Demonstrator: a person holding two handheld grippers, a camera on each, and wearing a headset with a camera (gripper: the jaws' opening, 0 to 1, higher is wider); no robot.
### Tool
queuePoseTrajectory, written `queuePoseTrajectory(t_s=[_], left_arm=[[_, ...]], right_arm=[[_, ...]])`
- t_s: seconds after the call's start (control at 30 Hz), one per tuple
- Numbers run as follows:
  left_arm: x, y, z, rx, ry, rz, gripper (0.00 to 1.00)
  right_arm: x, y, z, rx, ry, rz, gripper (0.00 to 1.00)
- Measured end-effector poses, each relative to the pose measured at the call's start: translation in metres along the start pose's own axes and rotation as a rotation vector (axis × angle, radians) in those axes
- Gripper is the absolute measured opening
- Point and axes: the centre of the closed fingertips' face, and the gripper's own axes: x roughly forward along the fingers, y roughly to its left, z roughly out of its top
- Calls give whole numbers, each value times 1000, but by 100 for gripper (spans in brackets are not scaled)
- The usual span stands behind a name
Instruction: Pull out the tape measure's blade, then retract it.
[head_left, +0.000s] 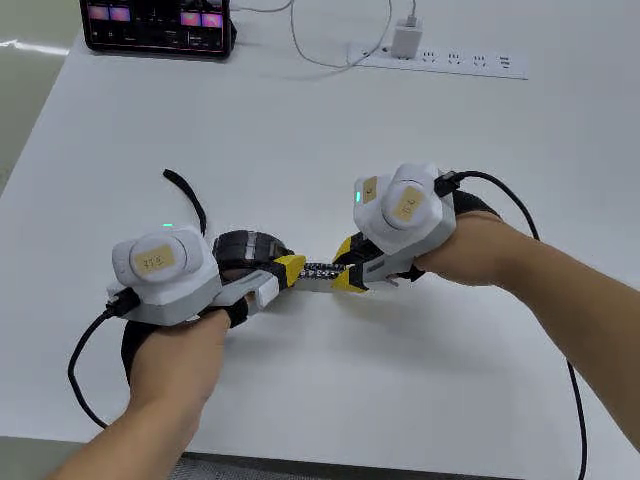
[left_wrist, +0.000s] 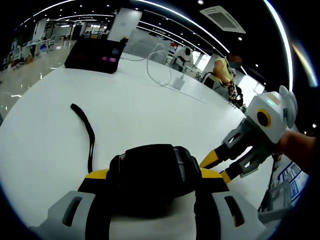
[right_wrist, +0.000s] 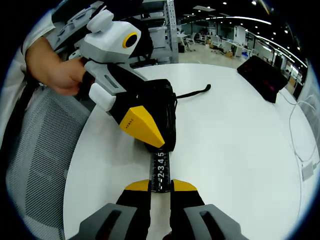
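A wide white desk (head_left: 300, 150) carries the work, and in the two claw views a large hall with ceiling lights stands behind it. At the far edge of the desk lies a white power strip (head_left: 450, 60) with a white charger (head_left: 406, 40) plugged in. To the far left is a dark device (head_left: 155, 25) with a lit screen.

The tape measure (head_left: 248, 250) has a black case and lies on the desk near the person, a little left of the middle. Its thin black strap (head_left: 188, 195) runs away from the case over the desk, toward the far left.

The left claw (head_left: 278, 278) is closed around the case. In the left claw view its two yellow-tipped jaws press on both sides of the black body. The left hand (head_left: 180, 350) holds this claw from the near side.

A short piece of the blade (right_wrist: 161, 170) is out of the case and points to the right. In the right claw view it is black with white numbers, and the numbers 2 to 5 can be read. The right claw (right_wrist: 161, 186) is closed on the free end of the blade. Its jaws stand almost together, with the blade pinched between the yellow tips. The right hand (head_left: 470, 250) holds this claw from the right side.

The two claws are near to each other, and the short blade bridges the gap between them, just above the desk.
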Motion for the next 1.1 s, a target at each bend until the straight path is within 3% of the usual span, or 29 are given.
queuePoseTrajectory(t_s=[1.1], left_arm=[[0, -1, 0, -2, -1, 3, 63]], right_arm=[[24, -2, 29, -22, -48, 1, 10]])
